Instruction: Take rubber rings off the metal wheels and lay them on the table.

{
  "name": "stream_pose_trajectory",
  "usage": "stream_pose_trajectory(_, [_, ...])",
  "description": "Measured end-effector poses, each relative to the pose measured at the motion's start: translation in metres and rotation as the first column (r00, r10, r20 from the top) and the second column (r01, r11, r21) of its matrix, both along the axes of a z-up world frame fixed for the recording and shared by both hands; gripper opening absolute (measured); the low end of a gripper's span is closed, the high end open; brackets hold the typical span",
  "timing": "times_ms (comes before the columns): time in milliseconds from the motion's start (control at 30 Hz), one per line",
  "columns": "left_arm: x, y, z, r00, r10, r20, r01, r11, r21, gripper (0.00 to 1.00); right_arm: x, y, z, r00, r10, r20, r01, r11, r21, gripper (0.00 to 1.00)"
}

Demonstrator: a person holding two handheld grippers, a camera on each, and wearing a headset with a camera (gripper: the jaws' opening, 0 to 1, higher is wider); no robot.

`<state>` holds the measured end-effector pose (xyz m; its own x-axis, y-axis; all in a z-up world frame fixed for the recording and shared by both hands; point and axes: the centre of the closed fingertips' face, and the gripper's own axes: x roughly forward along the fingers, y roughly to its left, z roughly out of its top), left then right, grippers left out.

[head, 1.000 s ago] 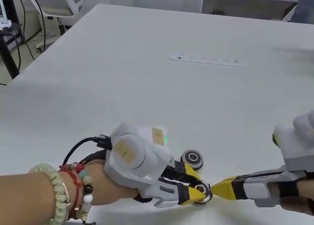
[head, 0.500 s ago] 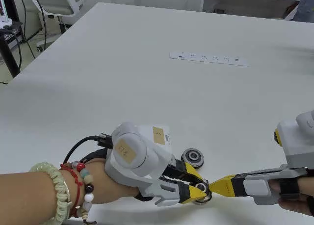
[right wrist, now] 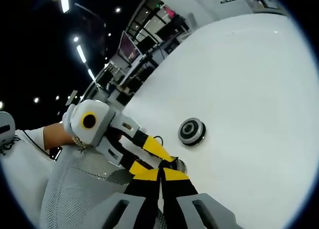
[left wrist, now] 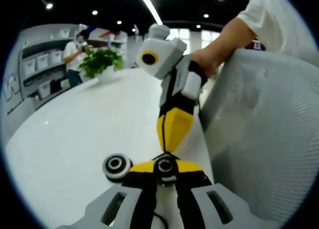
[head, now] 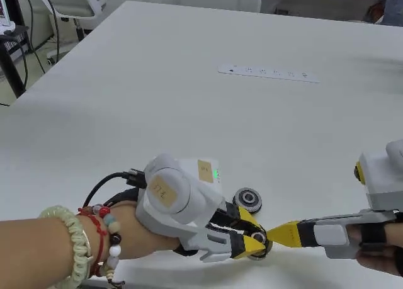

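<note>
My left gripper (head: 254, 242) is near the table's front edge, shut on a small metal wheel (head: 257, 245) that sits between its yellow jaws (left wrist: 166, 165). My right gripper (head: 269, 234) comes in from the right with its jaws shut, their yellow tips pressed against that wheel's rim. Whether they pinch the rubber ring is hidden. In the left gripper view the right gripper (left wrist: 168, 150) points down onto the held wheel. A second wheel (head: 247, 199) with a black rubber ring lies flat on the table just behind it, also in both gripper views (left wrist: 117, 165) (right wrist: 192, 130).
The white table (head: 189, 100) stretches away ahead. A white power strip (head: 267, 75) lies far back at the middle. Chairs and cables stand beyond the left edge.
The right gripper's body has sunk a little and drawn slightly right, its tips still at the held wheel. The left gripper and the loose wheel have stayed put.
</note>
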<state>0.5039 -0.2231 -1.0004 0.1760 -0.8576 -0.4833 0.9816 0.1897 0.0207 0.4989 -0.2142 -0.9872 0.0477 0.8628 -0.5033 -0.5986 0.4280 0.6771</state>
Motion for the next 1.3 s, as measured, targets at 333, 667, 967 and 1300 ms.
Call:
stream_pose_trajectory(333, [0.0, 0.0, 0.0, 1.0, -0.001, -0.001, 0.001, 1.0, -0.005, 0.15, 0.004, -0.007, -0.009, 0.999, -0.034, -0.027, 0.033, 0.999, -0.025, 0.0])
stream_pose_trajectory(667, [0.0, 0.0, -0.001, 1.0, -0.004, 0.007, 0.004, 1.0, 0.004, 0.15, 0.002, -0.001, -0.002, 1.0, -0.01, -0.01, 0.01, 1.0, 0.009, 0.0])
stream_pose_trajectory(967, [-0.001, 0.001, -0.001, 1.0, -0.01, 0.007, 0.01, 1.0, 0.005, 0.15, 0.002, 0.001, 0.001, 0.998, -0.028, -0.058, 0.031, 0.998, 0.049, 0.0])
stream_pose_trajectory(1300, [0.0, 0.002, -0.001, 1.0, -0.012, 0.017, 0.012, 1.0, 0.012, 0.14, 0.005, 0.0, 0.002, 0.995, -0.06, -0.082, 0.065, 0.996, 0.064, 0.0])
